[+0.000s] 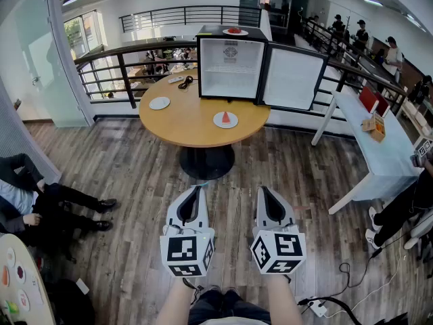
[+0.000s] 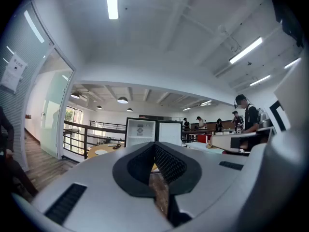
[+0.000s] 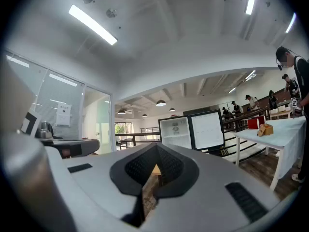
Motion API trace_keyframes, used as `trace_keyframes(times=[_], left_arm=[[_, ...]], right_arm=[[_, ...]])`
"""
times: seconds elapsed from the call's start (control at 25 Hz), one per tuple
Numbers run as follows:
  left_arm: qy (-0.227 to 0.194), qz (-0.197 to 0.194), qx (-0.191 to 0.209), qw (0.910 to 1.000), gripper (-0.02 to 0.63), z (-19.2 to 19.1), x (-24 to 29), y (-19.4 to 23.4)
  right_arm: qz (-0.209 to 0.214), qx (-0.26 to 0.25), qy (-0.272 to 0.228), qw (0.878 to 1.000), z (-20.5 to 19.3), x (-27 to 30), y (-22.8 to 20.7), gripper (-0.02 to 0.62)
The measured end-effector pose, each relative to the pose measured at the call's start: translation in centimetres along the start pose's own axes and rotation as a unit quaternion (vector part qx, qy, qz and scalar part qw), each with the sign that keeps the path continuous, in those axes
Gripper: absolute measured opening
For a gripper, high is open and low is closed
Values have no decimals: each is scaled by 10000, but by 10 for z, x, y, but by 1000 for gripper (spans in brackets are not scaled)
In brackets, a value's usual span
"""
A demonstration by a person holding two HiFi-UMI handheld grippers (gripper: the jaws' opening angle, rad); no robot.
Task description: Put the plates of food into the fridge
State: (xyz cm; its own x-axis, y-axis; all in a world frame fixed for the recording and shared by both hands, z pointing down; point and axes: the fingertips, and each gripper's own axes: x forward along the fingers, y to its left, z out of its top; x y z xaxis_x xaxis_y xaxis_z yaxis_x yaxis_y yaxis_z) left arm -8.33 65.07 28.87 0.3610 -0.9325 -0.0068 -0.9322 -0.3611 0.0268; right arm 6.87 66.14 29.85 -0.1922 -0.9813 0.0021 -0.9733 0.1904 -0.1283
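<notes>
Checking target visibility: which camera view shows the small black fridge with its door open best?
Head view: the small black fridge stands on the round wooden table, its door swung wide and its white interior fully visible. Both gripper views show that fridge only small and distant.

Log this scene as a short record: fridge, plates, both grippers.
fridge: on the table, door open, interior looks empty
front plate: red food, near the table's near edge
left plate: on the table, contents unclear
top plate: red food, on top of the fridge
left gripper: shut, empty, short of the table
right gripper: shut, empty, short of the table
</notes>
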Motion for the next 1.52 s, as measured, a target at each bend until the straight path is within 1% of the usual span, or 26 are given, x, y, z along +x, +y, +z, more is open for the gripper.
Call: trace_keyframes(times=[0.52, 0.72, 1.0, 1.16, 1.52], left_arm=[[6, -19, 24, 10000, 8, 0, -2, -9], [21, -57, 27, 10000, 8, -1, 3, -10], [100, -12, -35, 9999, 8, -9, 11, -16], [137, 29, -67, 9999, 8, -15, 22, -24], [113, 92, -41, 9999, 8, -16, 43, -40]], right_arm=[[33, -45, -50, 10000, 2, -5, -3, 12], [3, 145, -90, 9999, 1, -2, -9, 14], [-32, 229, -51, 9997, -4, 2, -26, 14], [37, 194, 22, 9998, -8, 5, -38, 14], [153, 166, 82, 9997, -8, 14, -62, 14]])
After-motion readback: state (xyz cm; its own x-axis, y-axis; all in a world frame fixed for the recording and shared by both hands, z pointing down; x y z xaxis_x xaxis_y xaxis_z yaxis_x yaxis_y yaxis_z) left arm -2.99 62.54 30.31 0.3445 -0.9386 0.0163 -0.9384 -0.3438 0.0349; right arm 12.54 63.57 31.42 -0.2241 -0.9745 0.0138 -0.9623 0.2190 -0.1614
